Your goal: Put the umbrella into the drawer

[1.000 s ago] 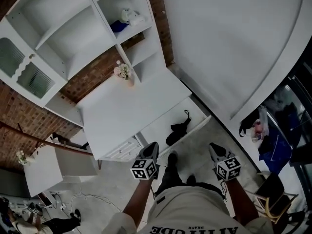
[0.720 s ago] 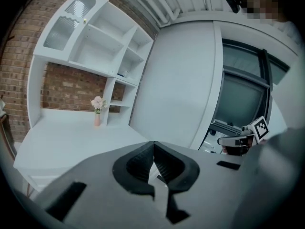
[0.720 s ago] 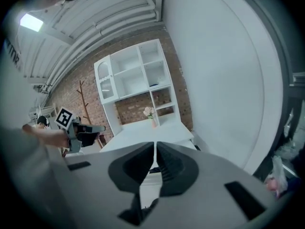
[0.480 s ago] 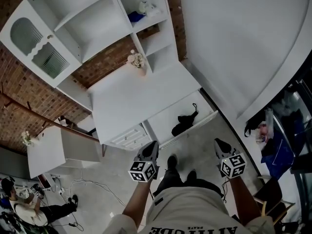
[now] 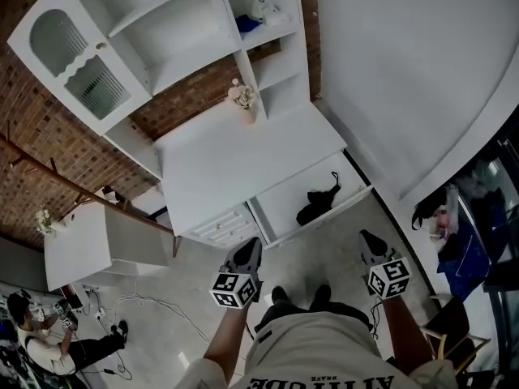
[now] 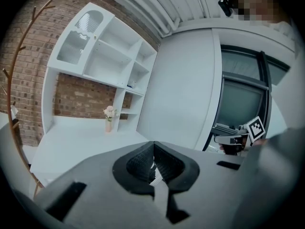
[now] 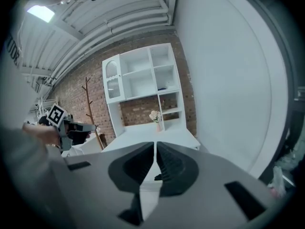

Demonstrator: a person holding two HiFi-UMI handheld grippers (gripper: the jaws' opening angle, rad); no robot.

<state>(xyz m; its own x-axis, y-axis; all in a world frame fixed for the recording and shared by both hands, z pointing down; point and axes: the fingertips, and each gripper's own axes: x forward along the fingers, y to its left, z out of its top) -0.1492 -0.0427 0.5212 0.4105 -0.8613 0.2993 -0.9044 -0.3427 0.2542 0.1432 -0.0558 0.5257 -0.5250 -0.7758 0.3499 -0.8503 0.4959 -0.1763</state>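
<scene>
Beneath white surface (image 5: 243, 152), open white drawer (image 5: 285, 203) holds black folded umbrella (image 5: 318, 207); left tool (image 5: 251, 244), right tool (image 5: 366, 238) closed, empty; upturned handle could snag when the drawer is pushed shut.

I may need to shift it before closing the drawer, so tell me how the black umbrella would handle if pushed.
The umbrella looks like a slumped black bundle, so its fabric would probably bunch rather than slide stiffly. It lies flat on the drawer floor, so tipping seems unlikely. A thin strap sticks out at one end and might snag.
</scene>
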